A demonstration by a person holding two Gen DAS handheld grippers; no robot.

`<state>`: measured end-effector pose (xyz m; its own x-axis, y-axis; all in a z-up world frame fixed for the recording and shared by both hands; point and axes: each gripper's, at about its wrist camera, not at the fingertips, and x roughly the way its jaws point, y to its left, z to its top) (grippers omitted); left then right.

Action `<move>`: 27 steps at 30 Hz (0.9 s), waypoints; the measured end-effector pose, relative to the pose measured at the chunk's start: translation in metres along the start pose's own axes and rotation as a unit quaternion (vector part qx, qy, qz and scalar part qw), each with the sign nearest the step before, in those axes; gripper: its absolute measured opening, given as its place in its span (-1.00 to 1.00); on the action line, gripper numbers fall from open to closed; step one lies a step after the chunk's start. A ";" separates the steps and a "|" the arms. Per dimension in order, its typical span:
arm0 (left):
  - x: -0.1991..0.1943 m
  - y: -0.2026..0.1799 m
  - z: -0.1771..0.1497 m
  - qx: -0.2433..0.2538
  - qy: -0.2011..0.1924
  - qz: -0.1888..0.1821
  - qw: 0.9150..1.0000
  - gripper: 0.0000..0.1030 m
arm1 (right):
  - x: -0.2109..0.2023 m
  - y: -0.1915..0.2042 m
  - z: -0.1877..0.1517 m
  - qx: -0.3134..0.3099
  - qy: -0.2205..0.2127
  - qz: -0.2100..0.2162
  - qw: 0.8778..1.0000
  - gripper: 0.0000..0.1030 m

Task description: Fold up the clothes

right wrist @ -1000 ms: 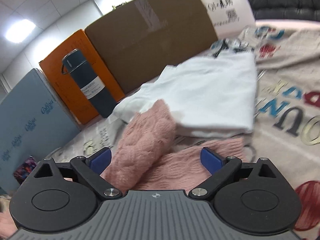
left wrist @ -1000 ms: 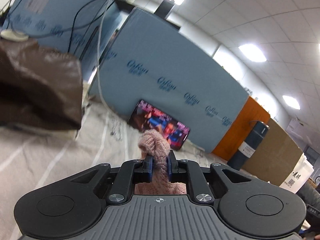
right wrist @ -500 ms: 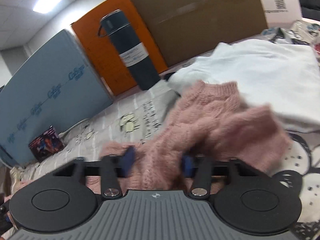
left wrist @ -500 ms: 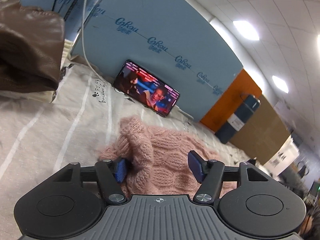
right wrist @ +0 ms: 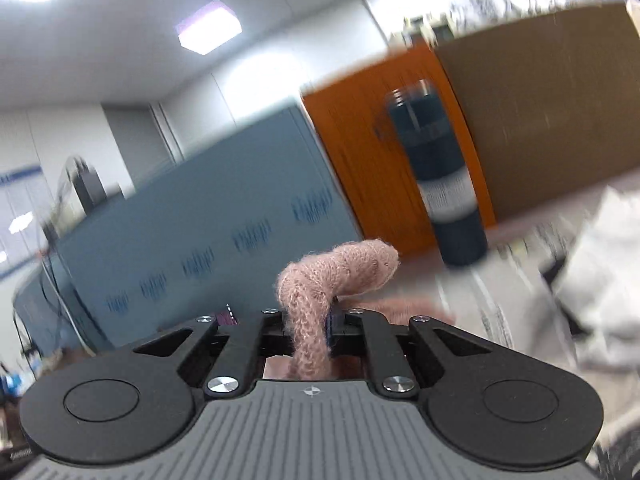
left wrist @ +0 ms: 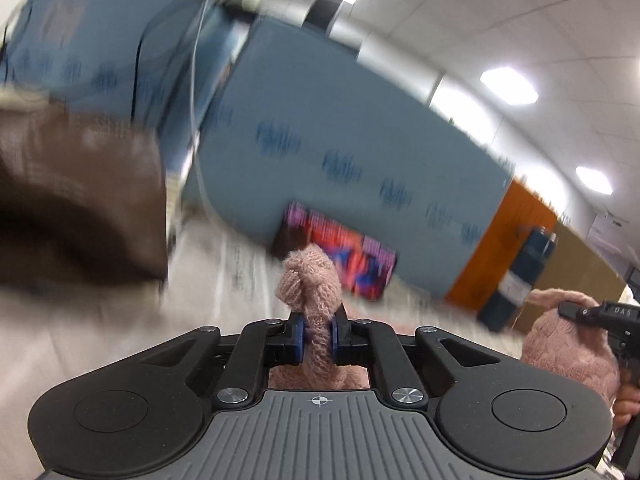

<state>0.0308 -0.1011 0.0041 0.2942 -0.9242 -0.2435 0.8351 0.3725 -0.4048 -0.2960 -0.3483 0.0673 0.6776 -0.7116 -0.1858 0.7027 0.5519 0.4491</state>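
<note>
Seemingly, blurred blue panels (left wrist: 340,128) back a pale printed cloth (left wrist: 80,340).

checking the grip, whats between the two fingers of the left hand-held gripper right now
A bunched fold of the pink knit sweater sits pinched between the fingers of the left hand-held gripper, sticking up past the blue pads. That shows in the left wrist view.

Most print is smeared by blur. The blue panel (left wrist: 360,148) carries a row of dark blue marks that cannot be read. White letters, perhaps "DAS", stand on the right gripper (left wrist: 618,312) seen at the left view's edge.
</note>
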 end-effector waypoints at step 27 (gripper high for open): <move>-0.003 -0.033 0.028 0.186 -0.068 0.012 0.980 -0.77 | -0.059 -0.086 -0.001 0.089 -0.105 -0.050 0.989 -0.83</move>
<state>0.0156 -0.1132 0.0425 0.3548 -0.9274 -0.1187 0.9311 0.3620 -0.0444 -0.3962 -0.3534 0.0393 0.5333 -0.8438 -0.0592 0.7014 0.4020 0.5886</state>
